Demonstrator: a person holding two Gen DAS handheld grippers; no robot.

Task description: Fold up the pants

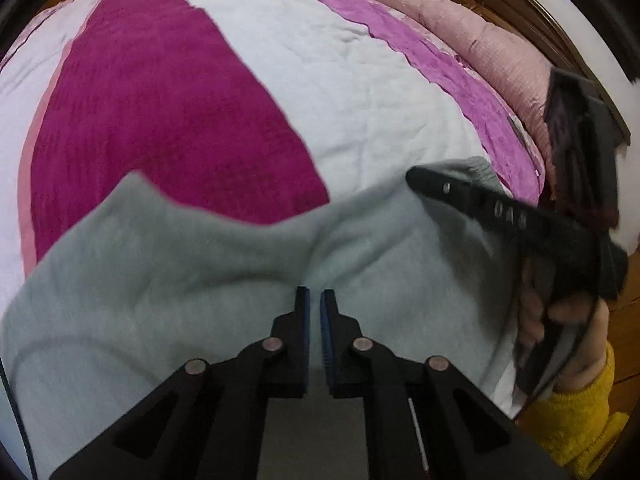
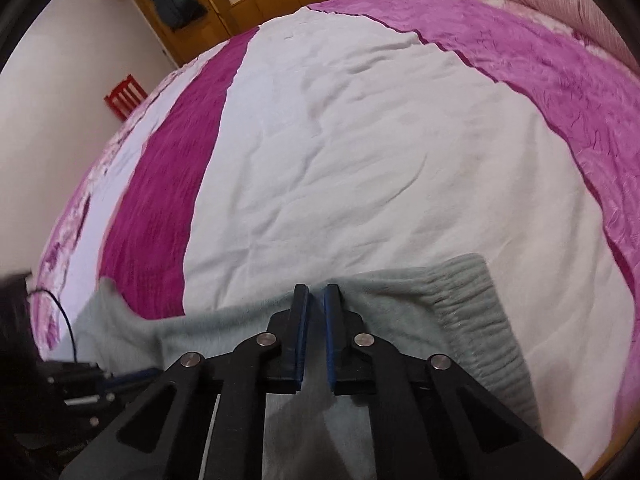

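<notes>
Pale grey-green pants [image 1: 160, 264] lie spread on the near part of the bed. Their ribbed waistband [image 2: 472, 312] is at the right. My left gripper [image 1: 315, 294] points down at the middle of the cloth, its blue pads nearly together, pinching a ridge of fabric that creases toward the tips. My right gripper [image 2: 316, 290] is shut on the pants' [image 2: 224, 328] far edge, just left of the waistband, with fabric showing between its fingers. The left wrist view also shows the right gripper [image 1: 414, 178] at the cloth's right corner, held by a hand [image 1: 568, 312] in a yellow sleeve.
The bed has a quilt with white [image 2: 360, 160], magenta [image 1: 160, 112] and light purple [image 2: 560, 92] stripes. A pink bolster [image 1: 480, 40] lies along the wooden headboard. A black cable [image 2: 66, 320] hangs at the bed's left edge. A red chair [image 2: 124, 96] and a wooden wardrobe [image 2: 240, 8] stand beyond the bed.
</notes>
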